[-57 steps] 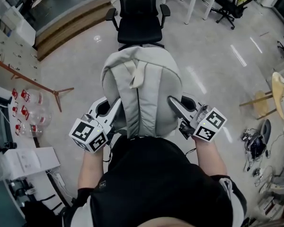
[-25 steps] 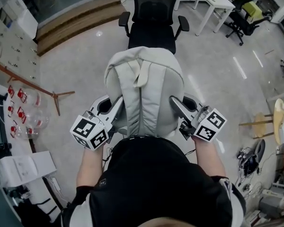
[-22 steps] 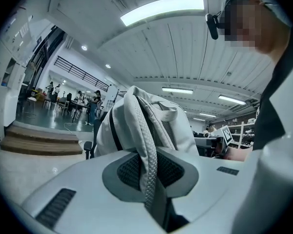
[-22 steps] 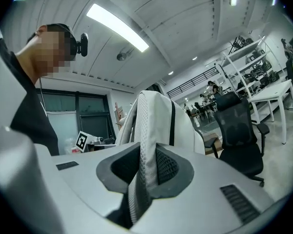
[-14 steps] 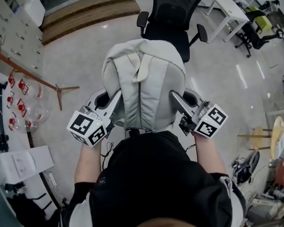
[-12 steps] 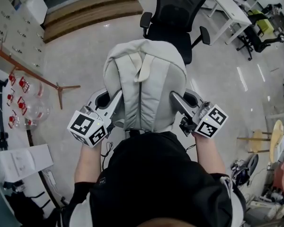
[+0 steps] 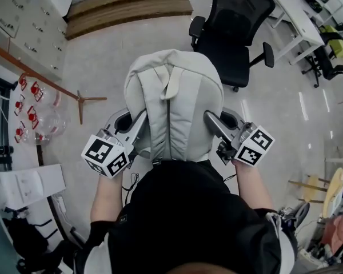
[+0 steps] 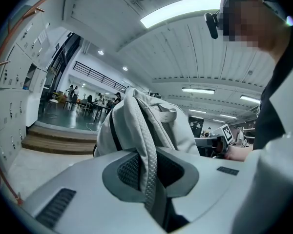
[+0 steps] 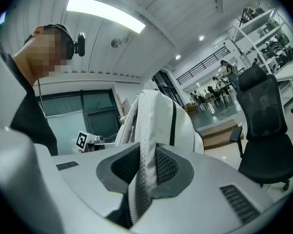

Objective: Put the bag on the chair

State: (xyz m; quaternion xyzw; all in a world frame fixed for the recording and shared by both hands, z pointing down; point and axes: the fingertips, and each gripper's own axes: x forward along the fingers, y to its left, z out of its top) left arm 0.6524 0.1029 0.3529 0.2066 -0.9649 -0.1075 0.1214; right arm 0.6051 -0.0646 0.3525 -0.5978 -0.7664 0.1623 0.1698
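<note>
A light grey backpack point(image 7: 174, 99) hangs in the air in front of the person, carried between both grippers. My left gripper point(image 7: 138, 131) is shut on its left shoulder strap point(image 8: 145, 155). On the other side, my right gripper point(image 7: 210, 124) is shut on the right shoulder strap point(image 9: 145, 165). The black office chair point(image 7: 234, 30) stands on the floor ahead and to the right, its seat partly hidden by the bag. It also shows at the right of the right gripper view, black office chair point(image 9: 266, 133).
Wooden steps point(image 7: 128, 10) run along the far side. At the left stand a thin wooden stand point(image 7: 83, 99) and a white counter point(image 7: 20, 181) with small red items. White desks point(image 7: 300, 16) and more chairs are at the far right.
The person has carried the bag forward and leftward across the floor. The black chair has shifted from straight ahead to the upper right. Both grips stay as they were.
</note>
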